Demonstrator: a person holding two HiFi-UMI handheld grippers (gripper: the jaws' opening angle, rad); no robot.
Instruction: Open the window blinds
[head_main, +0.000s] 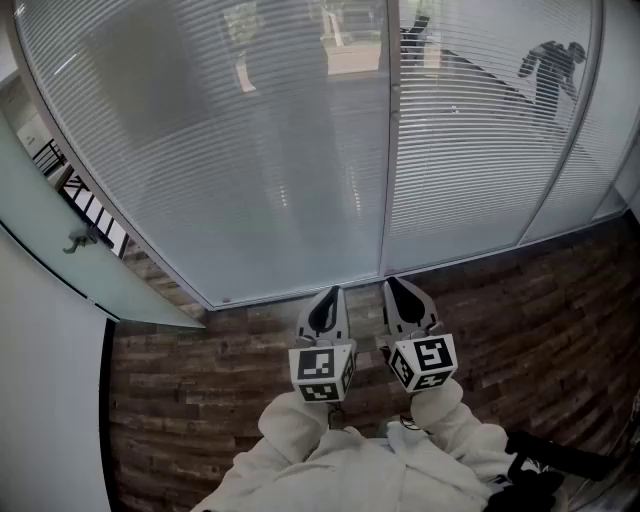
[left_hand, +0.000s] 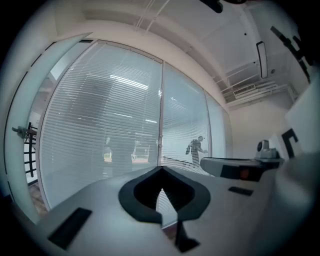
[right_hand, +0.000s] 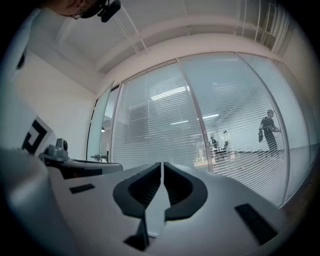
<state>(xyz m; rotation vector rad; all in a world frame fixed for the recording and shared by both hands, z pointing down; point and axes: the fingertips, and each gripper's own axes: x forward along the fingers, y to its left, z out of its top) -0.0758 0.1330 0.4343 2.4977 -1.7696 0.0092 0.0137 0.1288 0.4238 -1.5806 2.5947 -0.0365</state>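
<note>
The window blinds (head_main: 250, 150) hang lowered over the tall glass panels ahead, their thin slats level enough to see through. Both grippers are held side by side low at the centre, a short way back from the glass and pointing level at it. The left gripper (head_main: 328, 296) is shut with nothing in it, its tips meeting in the left gripper view (left_hand: 161, 168). The right gripper (head_main: 398, 288) is shut and empty too, its jaws pressed together (right_hand: 163, 164). The blinds (left_hand: 100, 130) (right_hand: 155, 125) fill both gripper views. Neither gripper touches them.
A vertical mullion (head_main: 388, 150) divides the blind panels. A frosted glass door with a handle (head_main: 80, 240) stands at the left. Dark wood plank floor (head_main: 200, 380) runs up to the window's sill. Beyond the glass a person (head_main: 550, 65) walks by.
</note>
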